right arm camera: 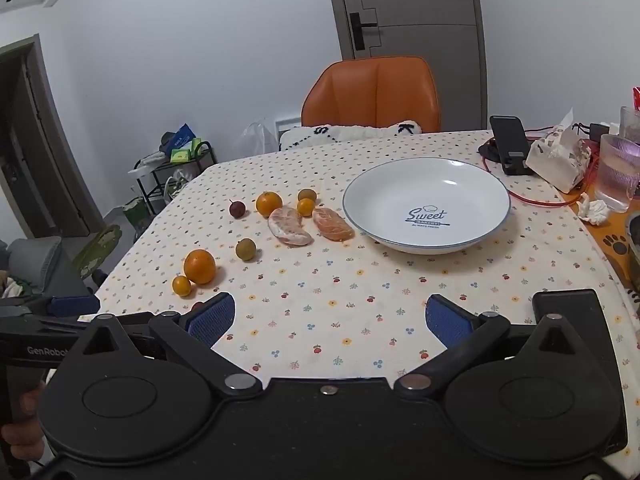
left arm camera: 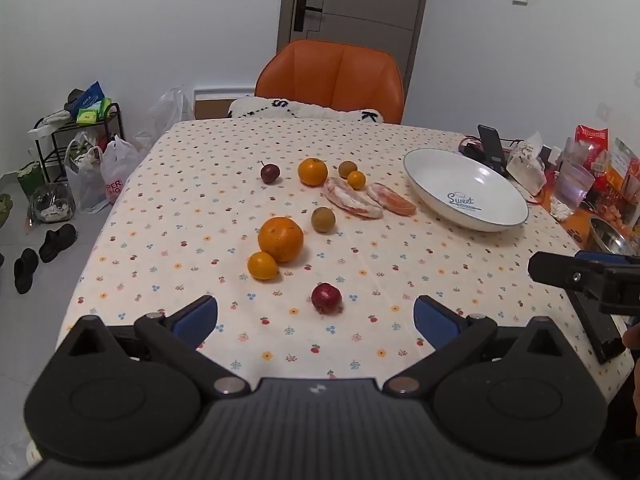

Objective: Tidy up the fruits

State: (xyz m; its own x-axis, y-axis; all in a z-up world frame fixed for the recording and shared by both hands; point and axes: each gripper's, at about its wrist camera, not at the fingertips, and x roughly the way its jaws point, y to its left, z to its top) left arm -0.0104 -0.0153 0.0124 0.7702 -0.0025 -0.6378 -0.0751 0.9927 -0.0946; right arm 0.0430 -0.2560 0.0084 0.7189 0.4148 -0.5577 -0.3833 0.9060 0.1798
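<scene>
1. While both tools hover above the near edge of the counter (left arm camera: 400,248), the left tool (left arm camera: 316,320) has its blue pads spread wide with nothing between them.
2. Likewise the right tool (right arm camera: 330,320) is spread wide and holds nothing.
3. Just ahead of the left tool, a small dark red fruit (left arm camera: 327,298) lies on the flowered cloth.
4. Farther in, a large orange (left arm camera: 281,239) touches a smaller orange fruit (left arm camera: 263,266) at its near left.
5. A brownish-green round fruit (left arm camera: 323,219) sits just right of the large orange.
6. Two peeled citrus pieces (left arm camera: 352,203) lie side by side, between the fruits and a white plate (right arm camera: 426,208) printed "Sweet".
7. Nothing lies in the plate, which stands at the right, just beside the peeled pieces.
8. Behind the pieces sit a medium orange (left arm camera: 312,171), a dark purple fruit (left arm camera: 270,173), a second brownish fruit (left arm camera: 347,169) and a tiny orange one (left arm camera: 356,179).
9. An orange chair (left arm camera: 330,80) stands at the far side.
</scene>
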